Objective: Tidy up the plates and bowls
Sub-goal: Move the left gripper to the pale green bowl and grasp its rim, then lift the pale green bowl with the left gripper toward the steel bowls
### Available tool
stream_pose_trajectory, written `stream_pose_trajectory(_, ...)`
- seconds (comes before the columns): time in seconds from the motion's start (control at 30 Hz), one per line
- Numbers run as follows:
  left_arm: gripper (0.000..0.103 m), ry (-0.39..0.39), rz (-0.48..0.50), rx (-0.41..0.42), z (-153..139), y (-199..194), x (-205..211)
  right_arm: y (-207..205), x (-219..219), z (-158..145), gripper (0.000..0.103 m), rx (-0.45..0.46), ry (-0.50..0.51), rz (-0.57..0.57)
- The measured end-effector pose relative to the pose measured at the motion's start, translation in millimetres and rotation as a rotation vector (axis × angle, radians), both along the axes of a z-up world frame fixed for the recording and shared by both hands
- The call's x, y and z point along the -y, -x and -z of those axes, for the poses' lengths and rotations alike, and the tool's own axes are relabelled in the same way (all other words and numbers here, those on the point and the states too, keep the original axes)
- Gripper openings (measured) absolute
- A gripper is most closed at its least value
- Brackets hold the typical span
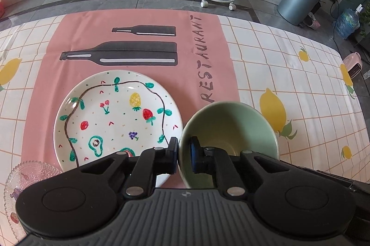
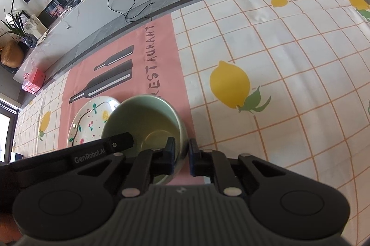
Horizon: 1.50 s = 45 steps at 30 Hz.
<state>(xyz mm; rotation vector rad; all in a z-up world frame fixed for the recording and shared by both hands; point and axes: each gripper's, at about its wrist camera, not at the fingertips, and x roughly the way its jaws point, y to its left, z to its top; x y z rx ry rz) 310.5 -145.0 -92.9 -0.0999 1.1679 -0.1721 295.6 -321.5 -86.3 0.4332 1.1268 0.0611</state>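
Both grippers pinching one green bowl [image 1: 231,128].
Left gripper [image 1: 183,154] and right gripper [image 2: 181,157] clamp its rim at 9 and 3 o'clock; glazed, slippery, breakable; plate [image 1: 115,121] beside.

The bowl [image 1: 231,128] looks like smooth glazed ceramic, pale green with a soft sheen. The plate [image 1: 115,121] is glossy white ceramic with hand-painted fruit. A clear dish [image 1: 27,176] at the counter's near left corner has a beaded, pressed-glass texture. The cloth [image 1: 300,84] looks smooth and faintly creased, the pink mat [image 1: 143,21] matt. Both grippers' jaws are matt black plastic with bright metal pins.
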Motion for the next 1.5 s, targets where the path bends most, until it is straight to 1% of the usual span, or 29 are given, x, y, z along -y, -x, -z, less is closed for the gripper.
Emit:
stream_pose_trajectory(0.13, 0.010, -0.001, 0.010, 0.010, -7, 4, 2, 3, 3, -1, 0.008, -0.010, -0.013, 0.009)
stream_pose_trajectory(0.23, 0.010, 0.001, 0.010, 0.021, -17, 10, 1, 8, 3, -9, 0.008, -0.006, -0.015, 0.012)
stream_pose_trajectory(0.37, 0.009, -0.006, 0.013, 0.046, -40, 25, -4, 18, 1, -24, 0.007, 0.007, -0.024, 0.005)
stream_pose_trajectory(0.53, 0.008, -0.036, 0.012, 0.066, -72, 52, -19, 39, -9, -52, 0.007, 0.032, -0.048, -0.027)
stream_pose_trajectory(0.7, 0.007, -0.031, -0.038, 0.067, -103, 88, -53, 65, -35, -82, 0.006, 0.065, -0.060, -0.093)
stream_pose_trajectory(0.8, 0.007, -0.040, -0.067, 0.083, -119, 113, -76, 85, -58, -100, 0.006, 0.085, -0.062, -0.153)
stream_pose_trajectory(0.9, 0.007, -0.041, -0.110, 0.092, -132, 139, -102, 106, -84, -117, 0.006, 0.107, -0.066, -0.221)
stream_pose_trajectory(1.03, 0.008, -0.048, -0.163, 0.100, -145, 172, -136, 130, -118, -130, 0.006, 0.110, -0.088, -0.295)
stream_pose_trajectory(1.17, 0.008, -0.042, -0.214, 0.095, -150, 201, -166, 156, -151, -137, 0.006, 0.111, -0.096, -0.368)
stream_pose_trajectory(1.3, 0.008, -0.032, -0.238, 0.079, -146, 227, -189, 179, -174, -137, 0.007, 0.101, -0.104, -0.423)
stream_pose_trajectory(1.4, 0.009, -0.019, -0.251, 0.062, -137, 239, -200, 194, -186, -129, 0.007, 0.084, -0.107, -0.447)
stream_pose_trajectory(1.5, 0.009, 0.009, -0.272, 0.033, -122, 244, -212, 202, -194, -114, 0.007, 0.055, -0.109, -0.452)
